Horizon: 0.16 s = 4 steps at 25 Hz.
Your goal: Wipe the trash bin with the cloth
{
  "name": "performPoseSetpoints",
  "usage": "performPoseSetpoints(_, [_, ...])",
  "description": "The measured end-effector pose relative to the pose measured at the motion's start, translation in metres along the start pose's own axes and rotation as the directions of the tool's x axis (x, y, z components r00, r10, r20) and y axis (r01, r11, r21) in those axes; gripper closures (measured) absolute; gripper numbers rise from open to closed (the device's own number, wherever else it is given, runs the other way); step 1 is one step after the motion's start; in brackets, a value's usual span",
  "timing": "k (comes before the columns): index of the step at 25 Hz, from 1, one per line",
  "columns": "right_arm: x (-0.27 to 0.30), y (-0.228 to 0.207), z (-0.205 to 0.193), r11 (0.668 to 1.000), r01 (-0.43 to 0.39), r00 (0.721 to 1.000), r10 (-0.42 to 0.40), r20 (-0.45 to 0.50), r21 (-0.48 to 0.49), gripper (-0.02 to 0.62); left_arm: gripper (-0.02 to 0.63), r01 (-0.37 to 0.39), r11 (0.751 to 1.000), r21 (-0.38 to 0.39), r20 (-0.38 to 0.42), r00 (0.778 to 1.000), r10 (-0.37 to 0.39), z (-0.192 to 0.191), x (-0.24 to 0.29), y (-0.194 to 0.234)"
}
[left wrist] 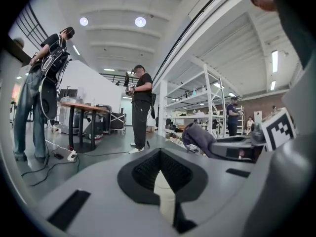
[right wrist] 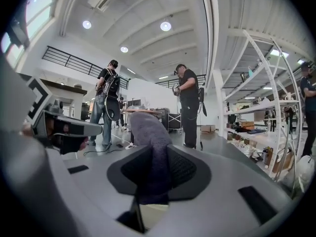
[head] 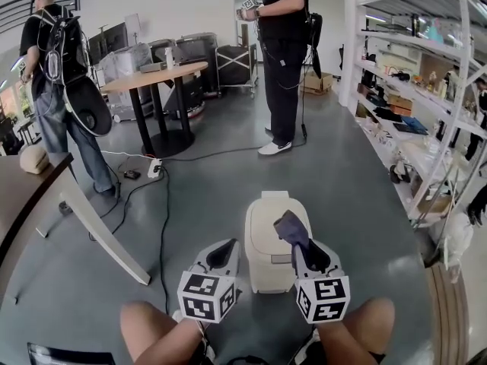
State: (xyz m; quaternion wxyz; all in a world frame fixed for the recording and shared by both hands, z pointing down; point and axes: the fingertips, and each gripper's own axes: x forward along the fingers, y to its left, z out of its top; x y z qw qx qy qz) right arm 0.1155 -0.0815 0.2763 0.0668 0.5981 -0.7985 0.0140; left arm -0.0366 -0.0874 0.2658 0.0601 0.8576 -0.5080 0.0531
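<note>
Looking down through the head view, I have the cream trash bin [head: 266, 238] standing on the grey floor [head: 342, 173] just ahead of my knees [head: 156, 329], its lid closed, sitting between the two grippers.

My right gripper [head: 306, 248] overlaps the bin's right side. In the right gripper view its jaws are pinching the dark purple-grey cloth [right wrist: 148, 132], which runs through the gap and bunches up in a rounded fold past the tips [right wrist: 158, 154]. From above, that fold of cloth [head: 291, 228] hangs over the bin's lid near its right edge. I cannot tell whether it touches the plastic.

My left gripper [head: 225, 249] sits just beside the bin's left wall. In the left gripper view its jaws are pressed together at the tips [left wrist: 160, 156] with nothing between them. A sliver of the cream bin shows below the pads.

Beyond the bin, a person in black [head: 283, 44] stands on the floor, another with a backpack [head: 57, 67] is off to the left, and white shelving [head: 426, 97] lines the right side.
</note>
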Motion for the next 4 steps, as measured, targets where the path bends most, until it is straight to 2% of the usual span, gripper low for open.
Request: performPoseSetpoints(4, [0.0022,0.0073,0.0041,1.0,-0.017,1.0,0.017,0.014,-0.017,0.5,0.609,-0.02,1.0,0.001,-0.003,1.0,0.02,-0.0005,-0.0027,0.0068])
